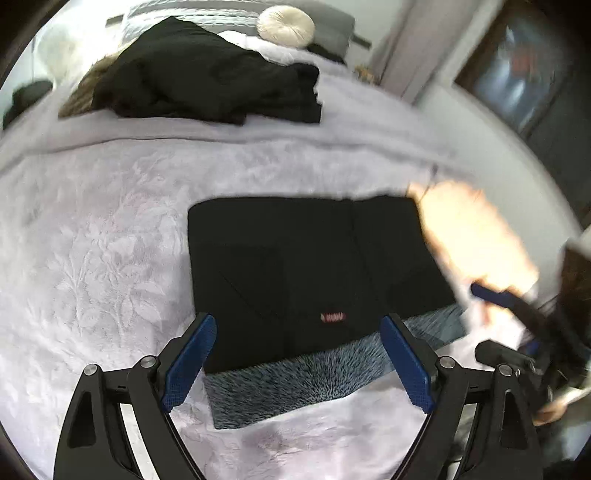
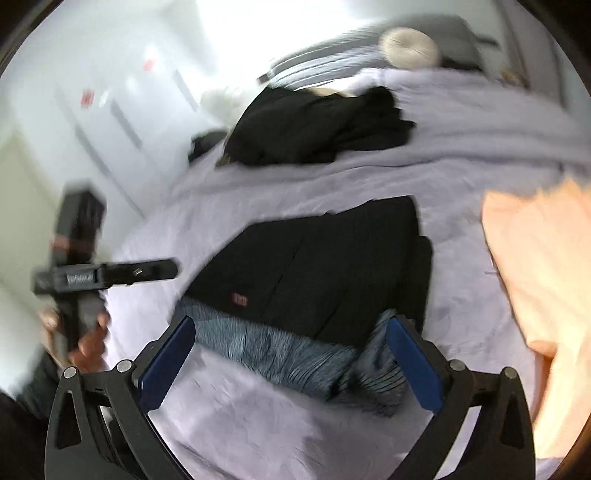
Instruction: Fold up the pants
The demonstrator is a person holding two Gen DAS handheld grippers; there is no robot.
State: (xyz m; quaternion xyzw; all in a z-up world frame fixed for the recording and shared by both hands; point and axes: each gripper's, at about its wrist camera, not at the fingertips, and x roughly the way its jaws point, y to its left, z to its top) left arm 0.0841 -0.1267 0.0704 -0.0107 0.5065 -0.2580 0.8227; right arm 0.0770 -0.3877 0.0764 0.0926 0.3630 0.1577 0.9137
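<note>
Black pants [image 1: 306, 266] lie folded into a flat rectangle on the lilac bedspread [image 1: 96, 236], with a small red label and a blue-grey patterned waistband [image 1: 295, 380] along the near edge. My left gripper [image 1: 297, 363] is open and empty, hovering just above the waistband. In the right wrist view the same pants [image 2: 325, 258] and waistband [image 2: 280, 350] lie in front of my right gripper [image 2: 291, 363], which is open and empty. The right gripper also shows at the right edge of the left wrist view [image 1: 524, 332], and the left one at the left of the right wrist view [image 2: 103, 275].
A heap of black clothes [image 1: 207, 74] lies further back on the bed, with a round cream cushion [image 1: 284, 26] and pillows behind. A peach-coloured cloth [image 2: 543, 280] lies to the right of the pants. White wardrobe doors [image 2: 103, 110] stand left of the bed.
</note>
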